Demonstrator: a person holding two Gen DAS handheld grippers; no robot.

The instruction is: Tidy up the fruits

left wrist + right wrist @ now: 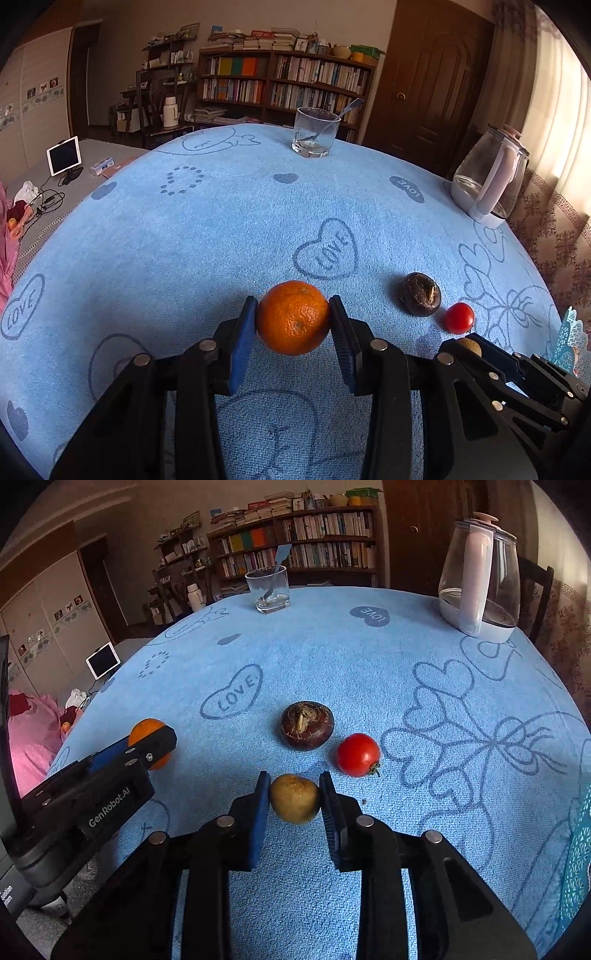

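Left wrist view: the left hand-held gripper [293, 319] is clamped on an orange [293, 316] just above the blue-clothed tabletop [184, 240]. Ahead to its right lie a dark brown fruit [421, 294] and a cherry tomato [458, 318].

Right wrist view: the right hand-held gripper [294, 798] pinches a small yellow-brown fruit [294, 797] between its pads. The brown fruit and tomato sit just ahead, the orange off to its left.

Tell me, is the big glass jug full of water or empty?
Empty, as far as shows: the glass jug stands upright on the blue tablecloth, and its clear body shows no water line.
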